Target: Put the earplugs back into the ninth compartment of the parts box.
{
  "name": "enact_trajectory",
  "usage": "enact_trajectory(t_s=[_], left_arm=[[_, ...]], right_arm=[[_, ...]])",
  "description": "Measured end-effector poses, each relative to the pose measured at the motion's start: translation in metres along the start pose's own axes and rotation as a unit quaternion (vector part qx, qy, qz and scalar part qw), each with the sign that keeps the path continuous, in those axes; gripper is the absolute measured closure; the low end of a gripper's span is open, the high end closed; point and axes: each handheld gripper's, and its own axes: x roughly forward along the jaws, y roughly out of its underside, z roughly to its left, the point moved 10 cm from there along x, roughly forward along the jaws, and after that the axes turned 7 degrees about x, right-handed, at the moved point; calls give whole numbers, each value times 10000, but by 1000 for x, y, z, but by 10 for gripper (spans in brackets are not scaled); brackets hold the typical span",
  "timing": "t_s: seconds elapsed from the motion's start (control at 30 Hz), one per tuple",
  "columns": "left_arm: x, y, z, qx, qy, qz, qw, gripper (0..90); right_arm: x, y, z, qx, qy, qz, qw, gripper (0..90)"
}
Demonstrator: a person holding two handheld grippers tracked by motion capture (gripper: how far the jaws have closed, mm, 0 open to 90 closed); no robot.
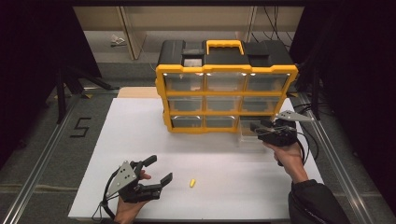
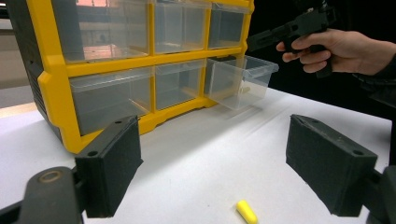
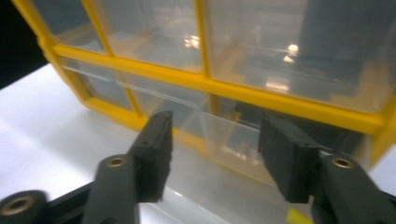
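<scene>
A small yellow cylindrical plug, smooth and soft-looking, lies on its side on the white matte tabletop, near the front edge and just right of the left gripper. That black gripper, topped by a grey three-cornered plate, is held low over the table by a hand at the near left; its flat foam-faced jaws stand wide apart, and in the left gripper view the plug sits on the table between and just short of them.

At the far side stands a yellow-framed plastic organiser cabinet with a black top, a yellow carry handle and three rows of clear, glossy drawers. The bottom-right clear plastic drawer is pulled out toward the near side, with a small pale item inside it. The right gripper, held by a hand in a dark sleeve, is at this drawer's front; its jaws stand apart, with the drawer's clear front wall between and beyond them, and contact cannot be told.

Bare white surface stretches between the plug and the cabinet, and to the left of the cabinet. Metal rails run along both sides of the table.
</scene>
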Motion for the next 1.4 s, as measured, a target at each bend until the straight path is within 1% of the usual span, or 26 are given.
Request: enact_trajectory(t_s=[0.07, 0.1, 0.13, 0.17, 0.2, 0.27, 0.3, 0.33, 0.4, 0.5, 0.67, 0.73, 0.77, 0.8, 0.83, 0.87, 0.9, 1.03, 1.07, 1.1, 1.13, 1.27, 1.33, 1.37, 1.4], left_arm=[[0, 0, 0, 1, 0, 0, 10000, 178], [0, 0, 0, 2, 1, 0, 10000, 178], [0, 0, 0, 2, 1, -1, 10000, 178], [0, 0, 0, 1, 3, -3, 10000, 178], [0, 0, 0, 2, 3, -3, 10000, 178], [0, 0, 0, -2, 5, -7, 10000, 177], [0, 0, 0, -9, 4, -10, 10000, 176], [0, 0, 0, -12, 5, -14, 10000, 176], [-1, -1, 0, -9, 0, -18, 10000, 176], [-1, -1, 0, -4, 1, -18, 10000, 176], [0, -1, 0, -8, 4, -19, 10000, 173], [-1, -1, 0, -6, 1, -21, 10000, 173], [-1, -1, 0, -4, -1, -19, 10000, 172], [-1, -1, 0, -4, -1, -19, 10000, 172], [-1, -1, 0, -4, -2, -19, 10000, 172], [-1, -1, 0, -5, -4, -21, 10000, 171], [-1, -1, 0, -6, -4, -21, 10000, 171], [-1, -1, 1, -4, -3, -18, 10000, 170], [-1, -1, 1, -4, -4, -21, 10000, 170], [-1, -1, 0, -4, 0, -21, 10000, 169], [-1, -1, 0, -1, 0, -19, 10000, 169], [-1, -1, 0, -2, 3, -23, 10000, 169], [-1, -1, 1, 0, -7, -27, 10000, 169], [-1, -2, 1, -5, -13, -34, 10000, 169], [-1, -2, 1, -9, -15, -36, 10000, 170]], right_arm=[[-1, -2, 9, -69, -106, -40, 9999, 403], [-1, -3, 23, -166, -264, -60, 9995, 382], [-1, -3, 23, -166, -264, -60, 9995, 382], [-1, -3, 39, -310, -460, -55, 9984, 366], [-1, -3, 39, -310, -460, -55, 9984, 366], [-3, -3, 54, -499, -600, -54, 9969, 353], [-4, -3, 69, -641, -767, -79, 9950, 340], [-4, -3, 69, -641, -767, -79, 9950, 340], [-5, -1, 83, -762, -922, -47, 9928, 326], [-4, 4, 102, -905, -1130, 78, 9894, 294], [0, 17, 125, -1084, -1369, 312, 9841, 242], [2, 23, 133, -1169, -1435, 397, 9819, 231], [4, 29, 139, -1247, -1507, 493, 9794, 224], [4, 29, 139, -1247, -1507, 493, 9794, 224], [6, 32, 143, -1284, -1536, 526, 9784, 223], [9, 38, 149, -1350, -1604, 616, 9758, 219], [9, 38, 149, -1350, -1604, 616, 9758, 219], [14, 52, 162, -1478, -1694, 800, 9711, 214], [15, 56, 165, -1519, -1725, 848, 9695, 213], [18, 63, 170, -1596, -1769, 946, 9666, 211], [18, 63, 170, -1596, -1769, 946, 9666, 211], [25, 78, 177, -1680, -1806, 1127, 9625, 211], [30, 86, 179, -1715, -1826, 1251, 9600, 211], [34, 93, 181, -1751, -1824, 1354, 9580, 212], [35, 96, 182, -1765, -1831, 1390, 9571, 213]])
